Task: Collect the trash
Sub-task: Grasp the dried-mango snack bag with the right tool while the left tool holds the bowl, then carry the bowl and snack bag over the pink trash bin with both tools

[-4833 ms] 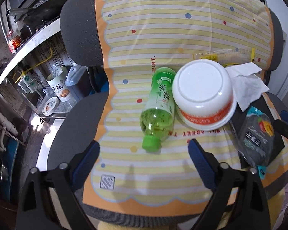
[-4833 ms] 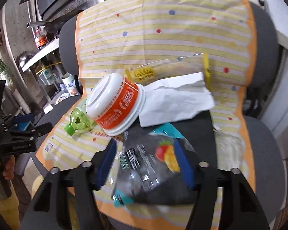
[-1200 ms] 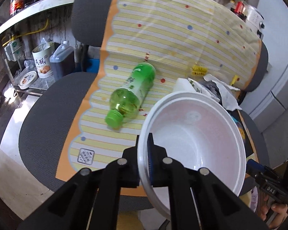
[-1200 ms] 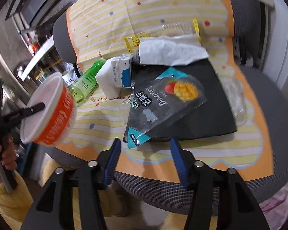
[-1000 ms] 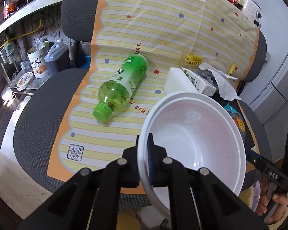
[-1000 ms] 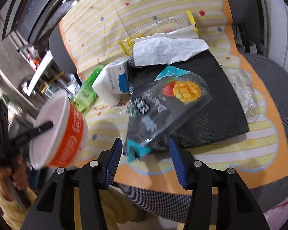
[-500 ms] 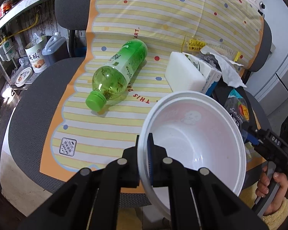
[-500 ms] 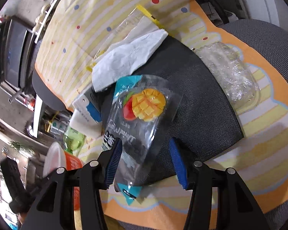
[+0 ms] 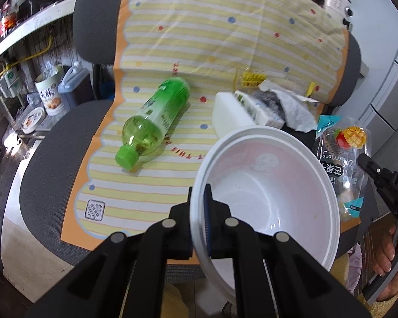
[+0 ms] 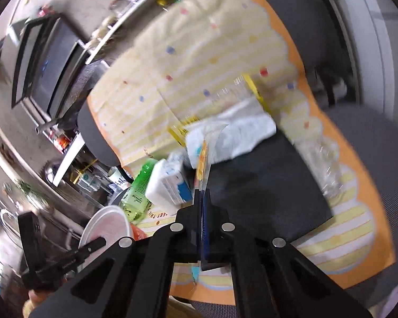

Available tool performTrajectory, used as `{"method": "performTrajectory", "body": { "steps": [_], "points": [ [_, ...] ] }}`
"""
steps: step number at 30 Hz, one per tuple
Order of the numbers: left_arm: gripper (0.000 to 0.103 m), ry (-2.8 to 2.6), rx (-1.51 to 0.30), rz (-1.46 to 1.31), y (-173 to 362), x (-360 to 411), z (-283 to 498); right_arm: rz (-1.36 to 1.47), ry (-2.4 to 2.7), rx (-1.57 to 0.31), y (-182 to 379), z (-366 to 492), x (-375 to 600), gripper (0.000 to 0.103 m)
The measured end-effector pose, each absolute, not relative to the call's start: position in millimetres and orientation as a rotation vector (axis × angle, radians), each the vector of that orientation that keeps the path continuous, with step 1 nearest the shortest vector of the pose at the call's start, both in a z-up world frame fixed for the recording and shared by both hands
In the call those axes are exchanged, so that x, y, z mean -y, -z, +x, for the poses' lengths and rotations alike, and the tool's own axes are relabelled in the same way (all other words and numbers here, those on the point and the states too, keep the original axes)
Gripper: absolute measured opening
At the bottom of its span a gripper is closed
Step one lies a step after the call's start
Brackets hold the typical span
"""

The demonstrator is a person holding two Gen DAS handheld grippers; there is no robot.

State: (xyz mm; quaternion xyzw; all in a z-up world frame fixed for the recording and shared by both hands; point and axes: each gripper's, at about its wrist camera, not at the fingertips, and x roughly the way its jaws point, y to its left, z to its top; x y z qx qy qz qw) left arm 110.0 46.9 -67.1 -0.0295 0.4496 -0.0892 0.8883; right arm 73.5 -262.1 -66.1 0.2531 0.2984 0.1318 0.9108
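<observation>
White foam bowl (image 9: pixel 265 185), rim clamped in left gripper (image 9: pixel 207 206), mouth toward camera, raised over near edge of chair seat (image 9: pixel 39 175). Dried-mango snack bag (image 9: pixel 342 159), pinched edge-on in right gripper (image 10: pixel 202 204), lifted off dark cloth (image 10: pixel 265 185). Green bottle (image 9: pixel 154 122) lying on striped yellow mat (image 9: pixel 199 39), cap nearward; milk carton (image 9: pixel 249 108) to its right, crumpled tissue (image 9: pixel 297 108) farther right; clear wrapper (image 10: pixel 323 159) at far right.
</observation>
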Motion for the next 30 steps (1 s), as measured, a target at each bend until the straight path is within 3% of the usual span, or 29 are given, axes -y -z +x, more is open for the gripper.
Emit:
{"method": "performTrajectory", "body": {
  "steps": [12,30],
  "points": [
    [0.005,0.292,-0.879,-0.019,45,13,87,0.429,-0.203,-0.508,28,4,294,0.001],
    [0.005,0.772,-0.888,0.139,78,214,28,0.404,0.317,-0.571,78,-131,416,0.002]
  ]
}}
